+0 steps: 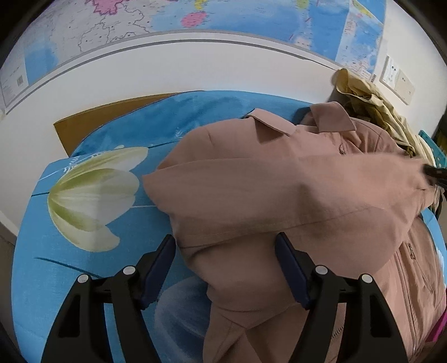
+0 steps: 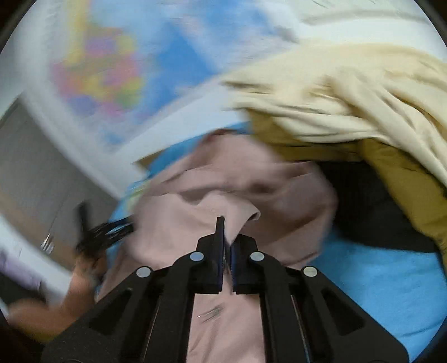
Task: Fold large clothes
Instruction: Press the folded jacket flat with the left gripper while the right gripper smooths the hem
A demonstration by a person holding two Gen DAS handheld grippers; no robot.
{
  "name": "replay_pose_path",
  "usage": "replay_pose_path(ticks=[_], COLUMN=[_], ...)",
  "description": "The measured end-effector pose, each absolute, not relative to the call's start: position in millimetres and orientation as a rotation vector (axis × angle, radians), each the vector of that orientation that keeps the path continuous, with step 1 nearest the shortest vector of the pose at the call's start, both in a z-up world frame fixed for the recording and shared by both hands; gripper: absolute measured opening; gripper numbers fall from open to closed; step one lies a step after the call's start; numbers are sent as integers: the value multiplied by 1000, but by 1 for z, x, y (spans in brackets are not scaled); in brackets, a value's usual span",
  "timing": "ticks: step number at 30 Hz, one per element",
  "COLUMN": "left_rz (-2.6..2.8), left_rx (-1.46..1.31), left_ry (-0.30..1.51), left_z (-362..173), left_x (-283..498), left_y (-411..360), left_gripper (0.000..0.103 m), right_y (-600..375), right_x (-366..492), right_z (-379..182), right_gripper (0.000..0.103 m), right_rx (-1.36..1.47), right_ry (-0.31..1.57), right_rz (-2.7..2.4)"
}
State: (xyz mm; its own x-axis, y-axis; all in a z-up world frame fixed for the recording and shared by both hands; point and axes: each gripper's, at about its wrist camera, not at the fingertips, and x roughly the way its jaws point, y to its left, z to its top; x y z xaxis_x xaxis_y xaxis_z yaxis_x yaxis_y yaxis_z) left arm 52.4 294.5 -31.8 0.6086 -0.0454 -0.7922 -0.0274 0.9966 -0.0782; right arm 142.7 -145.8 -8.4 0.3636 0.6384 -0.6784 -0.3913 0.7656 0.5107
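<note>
Blue floral bedspread (image 1: 83, 265), pink jacket (image 1: 279, 195), left gripper (image 1: 225, 265) jaws apart, right gripper (image 2: 226, 237) jaws seemingly pinching jacket fabric

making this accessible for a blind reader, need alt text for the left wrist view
The left tongs hang open just above a dusty pink collared jacket spread on a blue bedsheet printed with a large white tulip. A cream garment is heaped beyond the jacket on the right, and a map hangs on the white wall behind.
</note>
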Motion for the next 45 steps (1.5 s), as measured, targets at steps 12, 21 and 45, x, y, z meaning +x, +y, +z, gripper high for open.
replay_pose_path(ticks=[12, 21, 45], left_rz=[-10, 11, -58], left_rx=[-53, -19, -7], left_ry=[911, 899, 855], left_z=[-37, -40, -33], left_x=[54, 53, 22], left_y=[287, 279, 263], left_gripper=[71, 71, 76], right_y=[-126, -126, -74], right_x=[124, 143, 119], right_z=[-33, -37, -45], right_gripper=[3, 5, 48], right_rx=[80, 32, -112], right_ry=[974, 909, 942], right_rz=[596, 484, 558])
